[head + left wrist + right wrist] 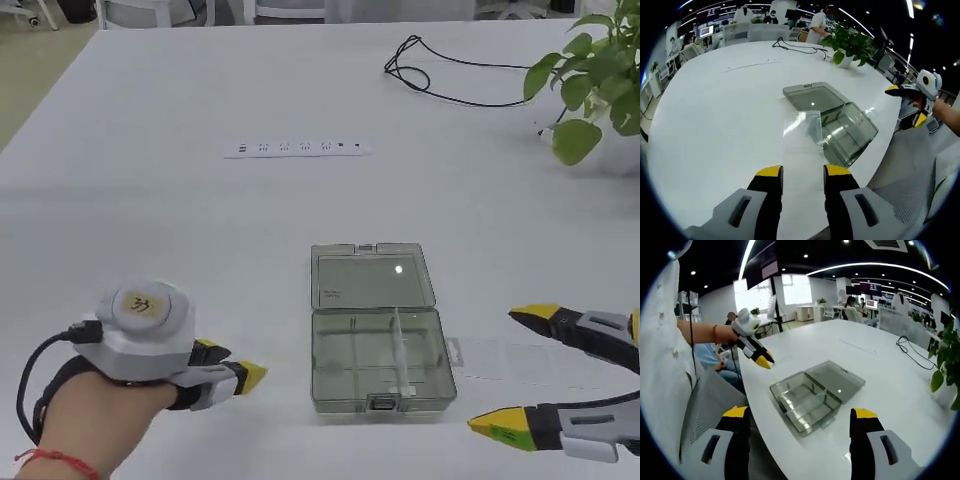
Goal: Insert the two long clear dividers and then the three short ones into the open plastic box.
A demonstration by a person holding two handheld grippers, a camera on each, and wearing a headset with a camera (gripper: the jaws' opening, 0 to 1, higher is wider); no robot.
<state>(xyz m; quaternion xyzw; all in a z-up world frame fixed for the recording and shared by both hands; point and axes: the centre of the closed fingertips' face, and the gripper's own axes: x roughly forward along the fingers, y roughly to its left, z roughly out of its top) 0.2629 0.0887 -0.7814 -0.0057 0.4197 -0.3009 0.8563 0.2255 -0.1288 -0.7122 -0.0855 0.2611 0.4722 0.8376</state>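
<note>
Left gripper view is showing the left gripper (804, 171) clamping a clear divider (802, 137) just short of the open plastic box (856, 131); the right gripper (800, 413) is hovering, jaws wide apart.

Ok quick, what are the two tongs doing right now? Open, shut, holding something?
Left tongs: shut on a clear divider.
Right tongs: open, holding nothing.

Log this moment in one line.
left tool: shut on divider | right tool: open | box: open, seated divider inside | spare dividers: table, beside box
</note>
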